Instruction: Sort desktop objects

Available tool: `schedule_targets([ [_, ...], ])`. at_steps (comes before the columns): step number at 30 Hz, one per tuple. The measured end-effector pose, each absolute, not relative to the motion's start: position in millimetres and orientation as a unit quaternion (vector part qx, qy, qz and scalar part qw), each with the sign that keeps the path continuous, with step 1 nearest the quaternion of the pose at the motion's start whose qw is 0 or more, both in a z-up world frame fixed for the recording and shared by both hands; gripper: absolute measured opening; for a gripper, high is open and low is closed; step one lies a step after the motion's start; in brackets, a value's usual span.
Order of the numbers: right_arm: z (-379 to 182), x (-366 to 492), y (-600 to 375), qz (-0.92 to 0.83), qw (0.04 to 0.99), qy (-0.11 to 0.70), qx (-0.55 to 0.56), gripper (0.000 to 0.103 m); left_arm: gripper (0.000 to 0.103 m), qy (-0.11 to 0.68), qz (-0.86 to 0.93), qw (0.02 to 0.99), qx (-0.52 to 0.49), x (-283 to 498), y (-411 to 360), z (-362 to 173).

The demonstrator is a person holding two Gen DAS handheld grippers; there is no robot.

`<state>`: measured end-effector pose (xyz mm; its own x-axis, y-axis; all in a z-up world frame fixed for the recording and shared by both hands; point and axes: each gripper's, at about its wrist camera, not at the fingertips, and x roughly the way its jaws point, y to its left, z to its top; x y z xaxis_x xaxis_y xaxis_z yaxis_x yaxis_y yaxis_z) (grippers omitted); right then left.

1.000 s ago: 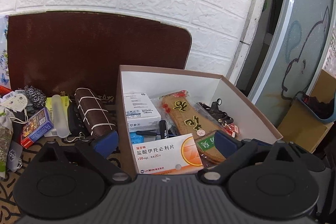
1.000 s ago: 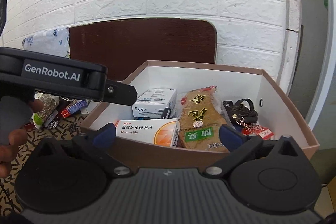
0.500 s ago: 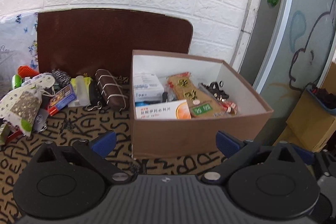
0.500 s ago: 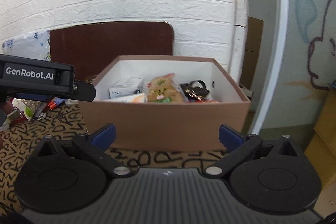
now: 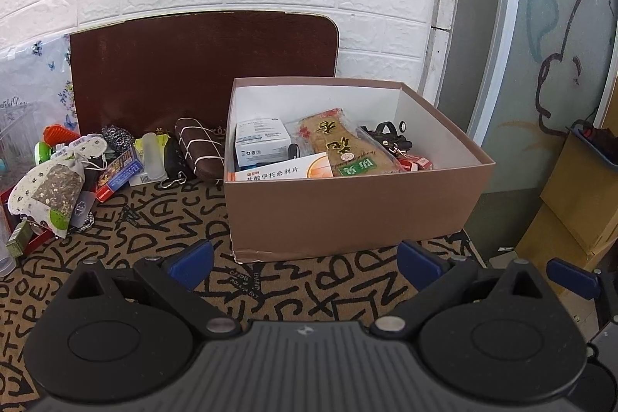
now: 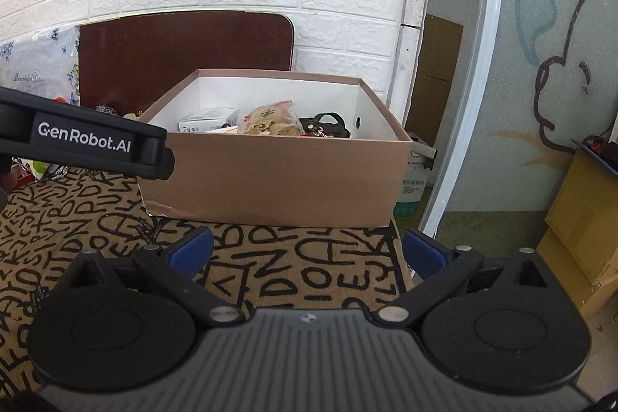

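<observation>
A brown cardboard box (image 5: 347,203) stands on the letter-patterned mat and also shows in the right wrist view (image 6: 278,176). Inside it lie a white medicine box (image 5: 260,141), an orange-and-white pill box (image 5: 286,170), a brown snack pack (image 5: 347,145) and a black strap (image 5: 386,136). A pile of loose items (image 5: 96,161) lies left of the box, among them a brown bound pouch (image 5: 199,149) and a patterned sachet (image 5: 54,184). My left gripper (image 5: 305,261) is open and empty, in front of the box. My right gripper (image 6: 307,248) is open and empty, also in front of it.
A dark brown board (image 5: 201,72) leans on the white brick wall behind the box. A glass door with a cartoon drawing (image 5: 560,45) stands to the right. Cardboard cartons (image 5: 579,199) sit at the far right. The mat's right edge (image 6: 401,257) is near the box.
Both grippers have pulled back and away from above the box, which now looks smaller and farther. Both stay open and empty.
</observation>
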<state>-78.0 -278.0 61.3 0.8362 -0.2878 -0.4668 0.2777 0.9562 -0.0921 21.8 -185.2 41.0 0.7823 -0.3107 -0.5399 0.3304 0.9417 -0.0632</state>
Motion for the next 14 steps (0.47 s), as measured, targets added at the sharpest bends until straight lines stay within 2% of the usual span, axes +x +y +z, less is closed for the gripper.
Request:
schedule_targets([
  [14, 57.9, -66.9, -280.2, -0.153, 0.955, 0.252, 0.003, 0.101, 0.103, 0.285, -0.170, 0.943, 0.016, 21.5, -186.2, 37.1],
])
